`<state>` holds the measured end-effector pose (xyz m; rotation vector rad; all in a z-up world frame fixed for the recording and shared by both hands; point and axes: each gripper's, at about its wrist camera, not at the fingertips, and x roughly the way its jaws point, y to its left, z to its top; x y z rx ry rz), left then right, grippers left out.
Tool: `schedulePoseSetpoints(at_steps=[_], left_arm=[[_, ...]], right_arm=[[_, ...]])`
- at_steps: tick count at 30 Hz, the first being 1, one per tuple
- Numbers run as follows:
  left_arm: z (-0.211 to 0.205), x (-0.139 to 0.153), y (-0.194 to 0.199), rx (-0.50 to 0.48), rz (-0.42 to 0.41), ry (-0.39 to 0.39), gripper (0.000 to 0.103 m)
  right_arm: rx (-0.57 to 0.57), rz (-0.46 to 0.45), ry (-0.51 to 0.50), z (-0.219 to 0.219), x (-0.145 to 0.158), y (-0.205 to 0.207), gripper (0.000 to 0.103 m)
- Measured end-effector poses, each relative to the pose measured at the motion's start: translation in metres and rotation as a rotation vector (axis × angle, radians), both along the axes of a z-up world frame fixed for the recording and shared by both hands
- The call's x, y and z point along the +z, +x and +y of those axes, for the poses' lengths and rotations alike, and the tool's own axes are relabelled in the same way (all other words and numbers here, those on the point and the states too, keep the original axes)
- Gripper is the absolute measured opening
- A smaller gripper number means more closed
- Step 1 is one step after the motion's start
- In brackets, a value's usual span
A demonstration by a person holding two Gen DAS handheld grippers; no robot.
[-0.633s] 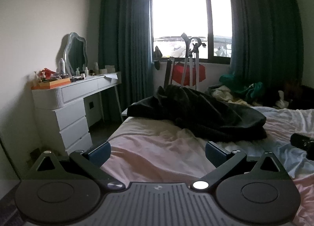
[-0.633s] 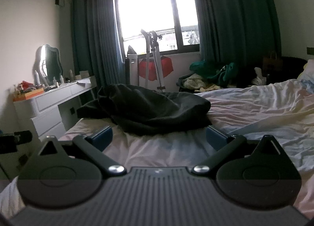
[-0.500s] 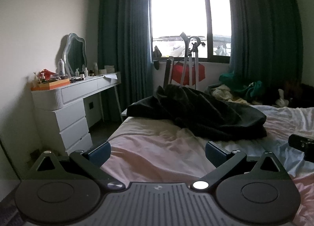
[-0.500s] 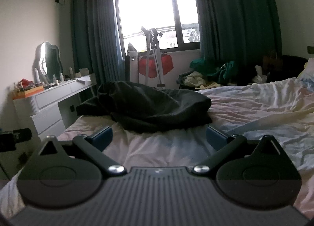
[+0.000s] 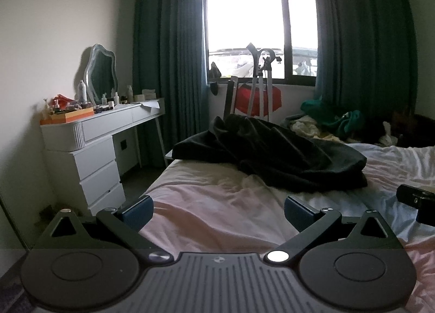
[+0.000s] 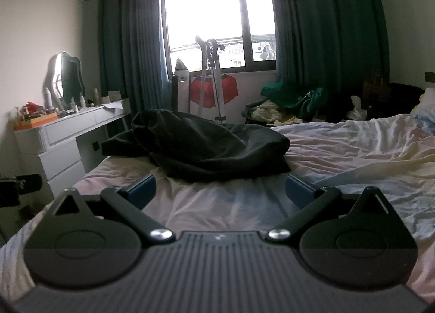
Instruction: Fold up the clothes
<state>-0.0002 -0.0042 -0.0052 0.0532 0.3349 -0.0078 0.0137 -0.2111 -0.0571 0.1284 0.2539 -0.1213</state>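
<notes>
- Both views sit slightly closer to the heap than half a second ago; the right view has drifted a little to the right and the dressing table sits further left in it.
- Left gripper [image 5: 218,211]: jaws wide, nothing between them, over the pink sheet [image 5: 217,220].
- Right gripper [image 6: 220,190]: jaws wide, empty, the garment's near hem just beyond its pads.
- Black garment [image 5: 272,157] lies crumpled at the bed's foot end, well short of the window [image 5: 258,21].
- Judgement: approach step. Best to find a hem or corner on each side, pinch a single layer only, then lift and spread before folding.
</notes>
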Motion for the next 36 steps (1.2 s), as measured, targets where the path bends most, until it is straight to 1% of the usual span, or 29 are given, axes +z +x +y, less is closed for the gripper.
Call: schedulePoseSetpoints(at_steps=[6, 15, 20, 24, 28, 31, 34, 36], left_arm=[[-0.002, -0.001, -0.001, -0.013, 0.0, -0.001, 0.103], [0.006, -0.001, -0.003, -0.016, -0.008, -0.071, 0.103], [0.006, -0.002, -0.003, -0.012, -0.004, -0.069, 0.103], [0.003, -0.004, -0.003, -0.017, 0.0, -0.061, 0.103], [0.005, -0.005, -0.001, -0.024, 0.013, -0.074, 0.103], [0.004, -0.006, 0.0, -0.027, 0.014, -0.064, 0.103], [0.004, -0.008, 0.001, -0.035, 0.016, -0.06, 0.103], [0.004, -0.01, 0.002, -0.037, 0.023, -0.061, 0.103]], right_arm=[[-0.006, 0.003, -0.004, 0.0, -0.001, 0.001, 0.103], [-0.007, 0.001, -0.007, 0.001, -0.002, 0.001, 0.103], [-0.007, 0.008, -0.007, 0.0, -0.003, 0.002, 0.103], [-0.005, 0.033, 0.004, -0.003, -0.006, 0.006, 0.103], [-0.027, 0.044, 0.005, -0.007, -0.01, 0.005, 0.103], [-0.043, 0.043, 0.024, -0.01, -0.01, 0.005, 0.103], [-0.046, 0.065, 0.057, -0.011, -0.005, 0.011, 0.103], [-0.051, 0.058, 0.054, -0.011, 0.006, 0.015, 0.103]])
